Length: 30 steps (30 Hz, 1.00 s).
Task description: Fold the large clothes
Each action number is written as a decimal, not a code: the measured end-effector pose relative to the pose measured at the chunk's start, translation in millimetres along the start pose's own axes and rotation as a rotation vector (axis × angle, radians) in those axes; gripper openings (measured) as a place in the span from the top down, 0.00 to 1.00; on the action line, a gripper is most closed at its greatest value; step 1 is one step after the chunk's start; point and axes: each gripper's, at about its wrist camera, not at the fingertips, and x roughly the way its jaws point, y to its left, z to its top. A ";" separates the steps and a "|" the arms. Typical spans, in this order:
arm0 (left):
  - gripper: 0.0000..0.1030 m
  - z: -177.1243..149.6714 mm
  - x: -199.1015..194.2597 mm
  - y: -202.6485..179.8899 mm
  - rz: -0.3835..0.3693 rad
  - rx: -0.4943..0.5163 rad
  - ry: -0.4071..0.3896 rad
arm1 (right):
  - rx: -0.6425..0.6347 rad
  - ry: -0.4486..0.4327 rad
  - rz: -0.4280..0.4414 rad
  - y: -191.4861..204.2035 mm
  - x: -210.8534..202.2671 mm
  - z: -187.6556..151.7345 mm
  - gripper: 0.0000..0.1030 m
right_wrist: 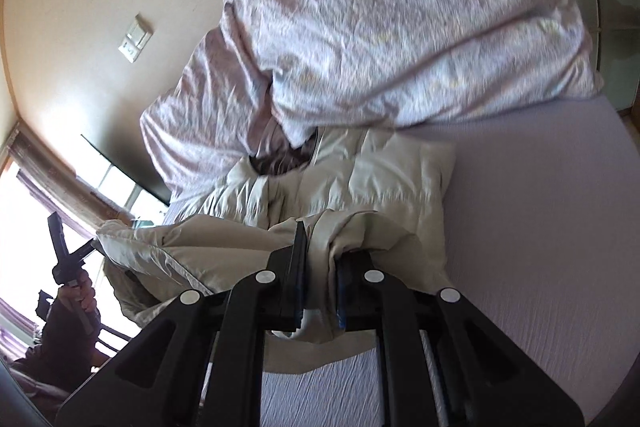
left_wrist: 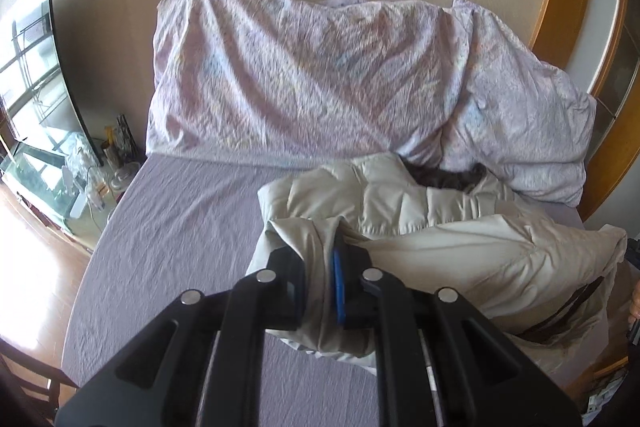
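On the bed (left_wrist: 168,227), near the pillows, I have a big puffy cream coat (left_wrist: 440,227). My left hand-held gripper (left_wrist: 320,291) is pinched tight on a thick bunch of the coat's cloth at its near edge. My right hand-held gripper (right_wrist: 320,291) is pinched on another bunch of the same coat, with the cloth squeezed between its two fingers. Both sides look lifted up off the purple sheet (right_wrist: 540,227), and the coat sags between them in a soft heap. Its dark collar (left_wrist: 444,177) points toward the flowery quilt (left_wrist: 304,75) piled at the head of the bed. I think the folding has only just started. The coat is bunched and lumpy, not flat, and I cannot see one neat fold yet. I cannot tell where the sleeves are in the heap. What is left, I guess, is most of the job: lay the coat flat, tuck the sleeves in, then fold it over into a tidy pile. Puffy cloth like this may spring back open.
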 end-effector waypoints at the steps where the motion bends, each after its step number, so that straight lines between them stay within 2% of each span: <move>1: 0.89 6.7 3.3 -1.4 0.001 0.001 -0.002 | 0.000 -0.009 -0.008 1.4 1.2 6.7 0.88; 8: 0.89 52.5 34.4 -10.9 0.015 -0.009 -0.015 | -0.002 -0.048 -0.093 3.8 23.6 49.1 0.88; 14: 0.89 71.7 80.6 -12.5 0.047 -0.047 0.034 | 0.023 -0.032 -0.191 -5.7 67.4 70.5 0.88; 24: 0.84 78.1 172.4 -2.2 0.099 -0.124 0.162 | 0.130 0.054 -0.276 -44.5 148.3 83.0 0.88; 30: 0.83 70.7 215.4 7.1 0.128 -0.168 0.216 | 0.195 0.090 -0.274 -62.8 175.0 86.3 0.85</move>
